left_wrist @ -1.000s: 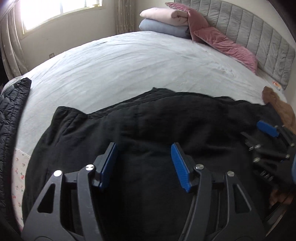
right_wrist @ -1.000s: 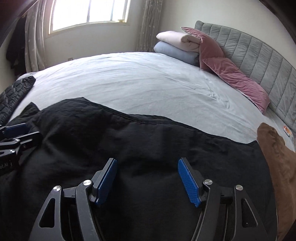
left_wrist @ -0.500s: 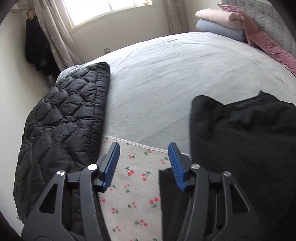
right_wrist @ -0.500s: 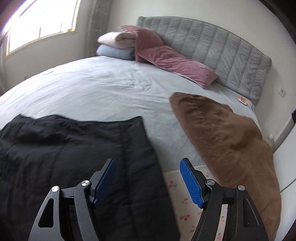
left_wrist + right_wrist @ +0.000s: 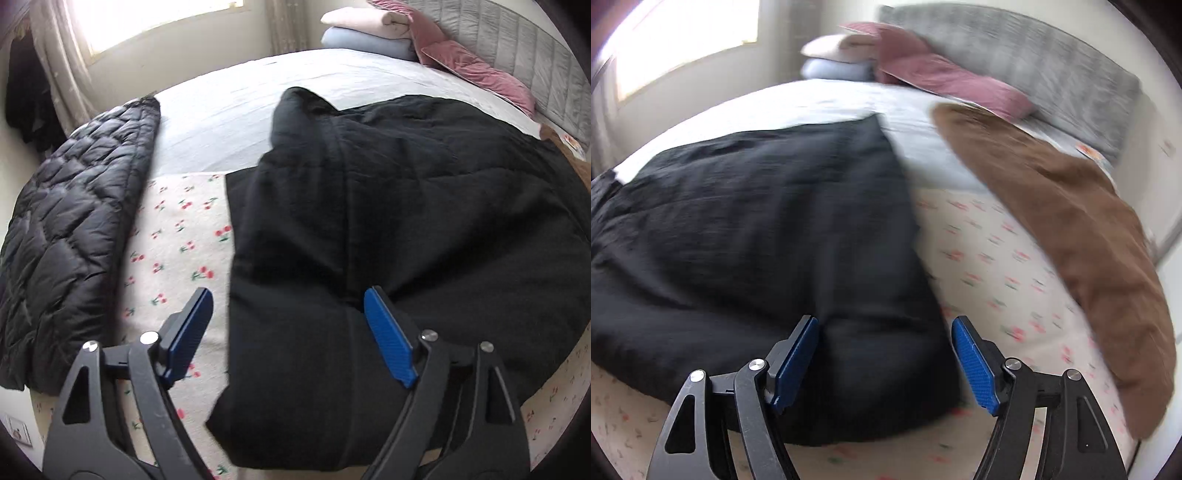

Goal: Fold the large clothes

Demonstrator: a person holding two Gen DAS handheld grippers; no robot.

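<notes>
— What's lying around that black garment [image 5: 424,206]?

— It's spread over the near part of the bed. From the left gripper's camera, a black quilted jacket [image 5: 70,236] lies at nine o'clock of it, with a strip of cherry-print sheet [image 5: 177,236] between the two. From the right gripper's camera, a brown garment [image 5: 1082,236] runs along its three o'clock side, more of that sheet showing in the gap.

— And further back?

— Pale grey bedcover [image 5: 236,107], then at about one o'clock pink pillows [image 5: 476,70] against a grey padded headboard [image 5: 546,62], with folded pink and blue bedding [image 5: 369,29] stacked beside them. A window [image 5: 155,26] with curtains sits at eleven.

— The grippers?

— Left gripper [image 5: 288,332]: jaws opening, blue pads wide apart, straddling the garment's left edge, not pinching it. Right gripper [image 5: 884,354]: jaws also opening, the garment's near right corner between the pads, which don't press on it.

— Any writing?

— A small printed label [image 5: 570,142] by the headboard, too small to read. The right view is blurred.
</notes>
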